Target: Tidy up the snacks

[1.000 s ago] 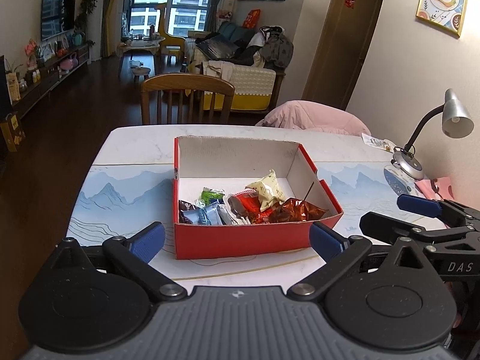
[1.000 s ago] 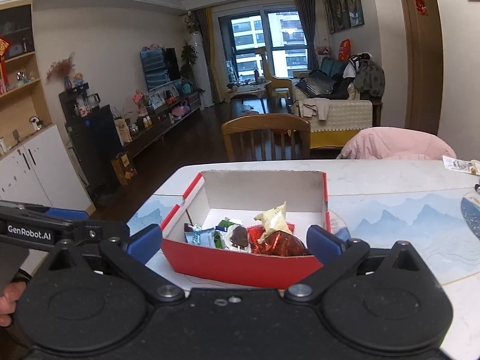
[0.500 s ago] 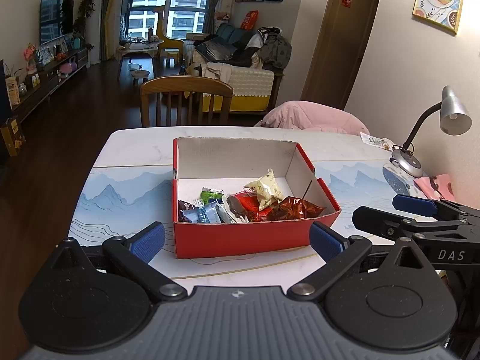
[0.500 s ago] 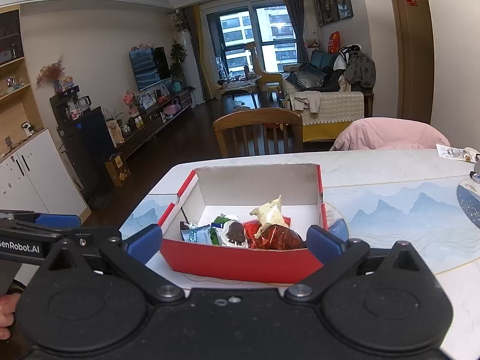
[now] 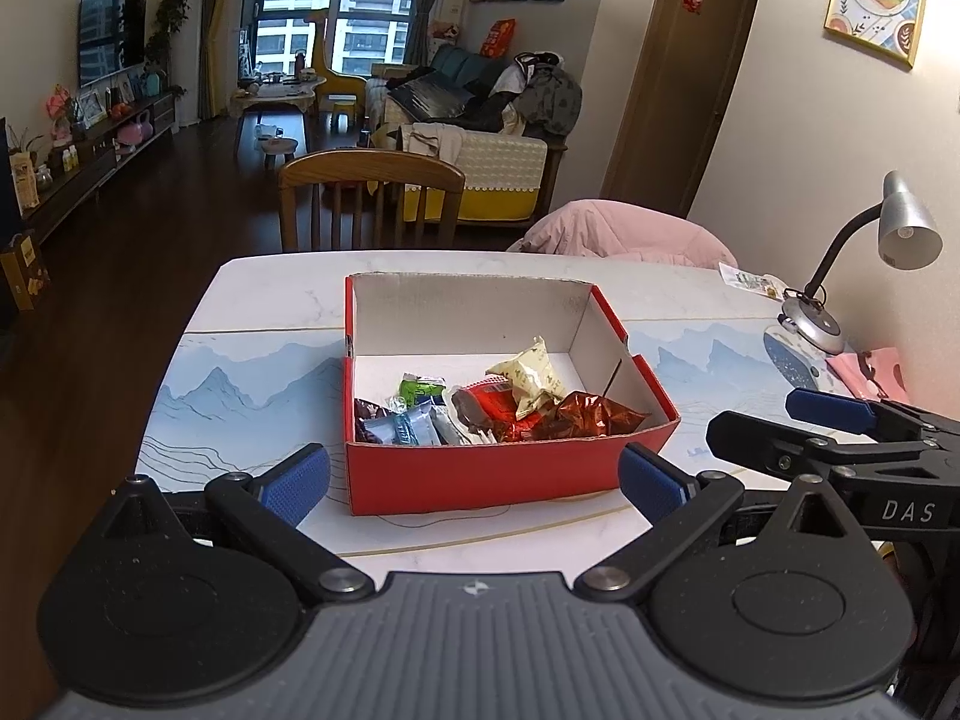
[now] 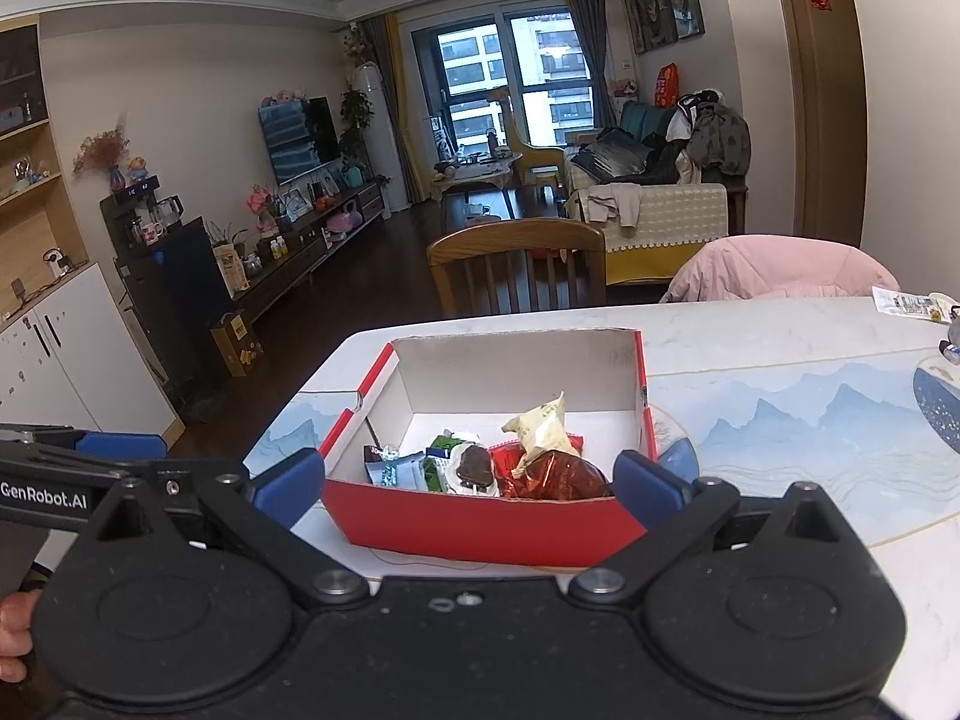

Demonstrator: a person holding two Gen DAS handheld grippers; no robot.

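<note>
Marble dining table (image 5: 270,294) with a red snack box (image 5: 480,471) sitting near its front edge.
You are holding the left gripper (image 5: 474,480) and right gripper (image 6: 468,480) wide open and empty just short of the box, whose front wall is spanning each pair of blue pads; wrapped snacks (image 5: 498,408) are lying piled inside against that wall.

Left hand-held gripper (image 5: 474,483) and right hand-held gripper (image 6: 469,480) side by side, level, jaws wide apart, empty.
</note>
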